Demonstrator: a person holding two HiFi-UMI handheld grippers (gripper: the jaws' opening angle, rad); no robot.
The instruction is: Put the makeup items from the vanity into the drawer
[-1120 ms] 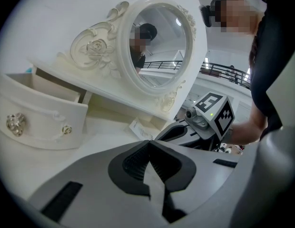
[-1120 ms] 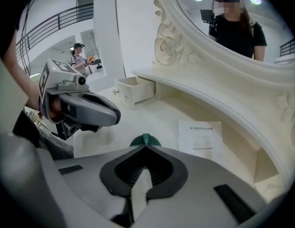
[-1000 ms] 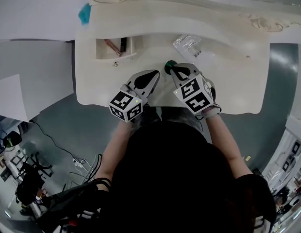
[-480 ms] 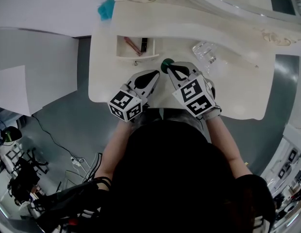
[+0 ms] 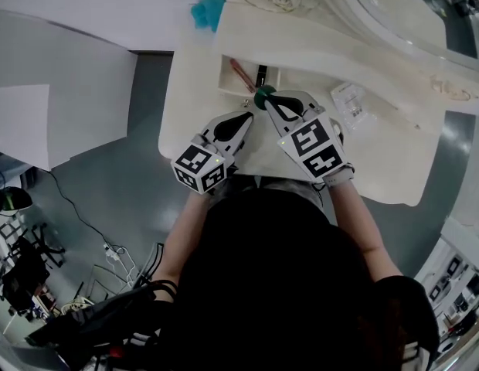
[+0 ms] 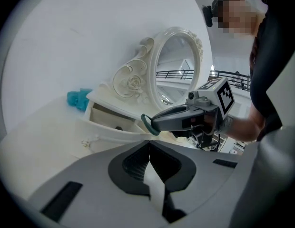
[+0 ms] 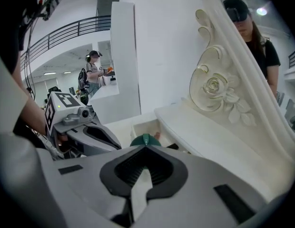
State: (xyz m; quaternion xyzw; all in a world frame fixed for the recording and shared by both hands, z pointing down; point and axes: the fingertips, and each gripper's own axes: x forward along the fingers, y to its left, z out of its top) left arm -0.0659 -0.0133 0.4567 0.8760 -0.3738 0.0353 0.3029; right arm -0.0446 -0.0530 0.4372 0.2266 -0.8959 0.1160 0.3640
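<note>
A: What is the right gripper (image 5: 269, 103) doing?

B: Its jaws are closed on a green round thing (image 5: 263, 97), pinched right at the tips. In the right gripper view only the top of that green thing peeks over the jaw tips.

A: And where does that put the green thing?

B: In the head view it sits at the front edge of the open drawer (image 5: 230, 84), towards the drawer's right part. I cannot tell whether it is over the inside of the drawer or just in front of it.

A: Is there anything in the drawer already?

B: Yes, a reddish pencil (image 5: 241, 74) lies slanted in the middle, and a dark stick (image 5: 260, 73) lies just to the right of it. They are near each other but apart.

A: How about the left gripper (image 5: 247, 117)?

B: Its jaws are pressed together with nothing between them. It hangs over the vanity (image 5: 189, 110) just beside the right gripper, with its tips near the front of the drawer.

A: What else is on the vanity top?

B: A clear packet (image 5: 349, 103) lies flat to the right of the right gripper, well apart from the drawer. A teal thing (image 5: 207, 11) sits at the back left corner, beside the carved frame of the mirror (image 6: 178, 75).
</note>
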